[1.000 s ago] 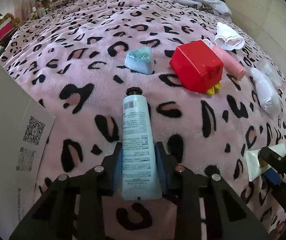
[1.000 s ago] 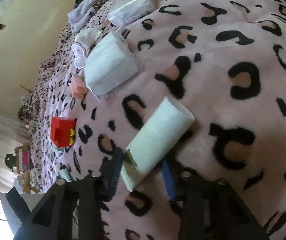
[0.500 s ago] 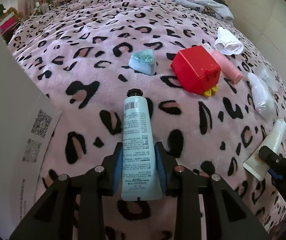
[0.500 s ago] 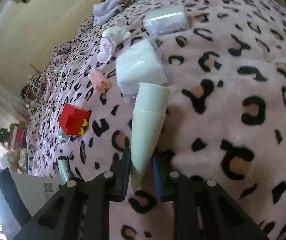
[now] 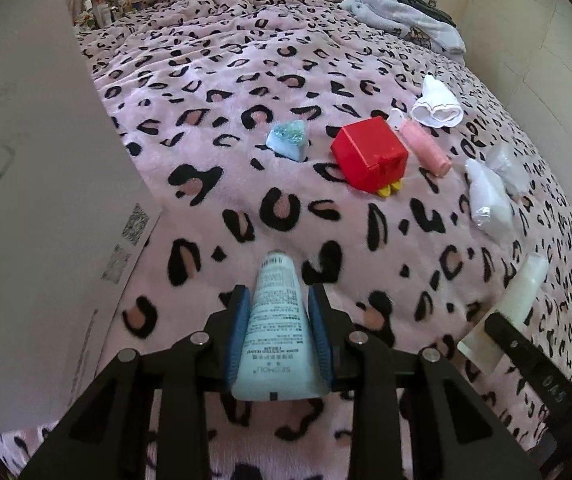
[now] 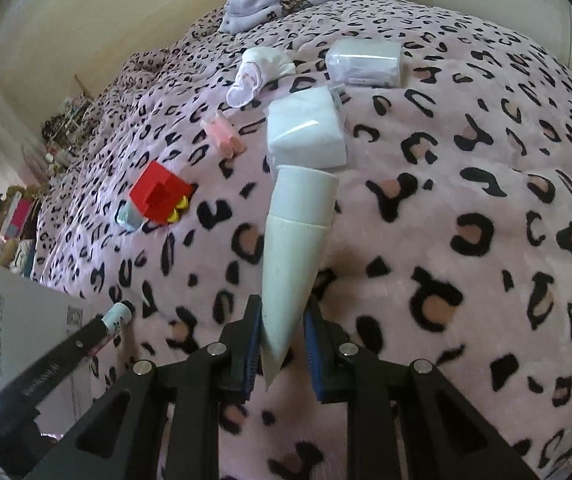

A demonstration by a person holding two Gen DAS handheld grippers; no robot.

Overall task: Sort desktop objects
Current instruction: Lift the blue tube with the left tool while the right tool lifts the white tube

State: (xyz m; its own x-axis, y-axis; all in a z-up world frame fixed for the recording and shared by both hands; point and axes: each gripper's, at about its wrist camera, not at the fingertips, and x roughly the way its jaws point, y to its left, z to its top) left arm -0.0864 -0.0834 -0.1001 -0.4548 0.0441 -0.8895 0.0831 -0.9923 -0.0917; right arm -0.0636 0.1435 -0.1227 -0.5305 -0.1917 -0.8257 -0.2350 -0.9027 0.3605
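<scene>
Step in hand, judged: carry phase. Both grippers are holding a tube each, lifted off the leopard-print blanket [image 5: 246,92].

Left gripper [image 5: 279,344] is clamping a pale blue hand cream tube [image 5: 277,332] btwn its blue pads, cap end pointing to 12 o'clock. Right gripper [image 6: 282,344] is pinching a cream-white tube [image 6: 296,248] near its crimped tail, white cap end pointing to 12 o'clock.

Remaining items are lying on the blanket, left wrist view: red box [image 5: 370,156] at approx. 1 o'clock, glittery blue pouch [image 5: 288,142] near 12 o'clock, pink roll [image 5: 426,146] just beside the red box, white sock [image 5: 438,106] beyond it, clear-wrapped white pack [image 5: 486,200] at 2 o'clock.

Next move, judged: white cardboard box [image 5: 46,200] at 9 o'clock is looking like the drop-off pt. This calls for swinging each tube over its opening (not in view) before letting go.

Writing: blue tube label is showing "HAND CREAM" and fine print, brand word too small to confirm. Box wall is carrying QR codes; right wrist view is showing "NCE" in part.
</scene>
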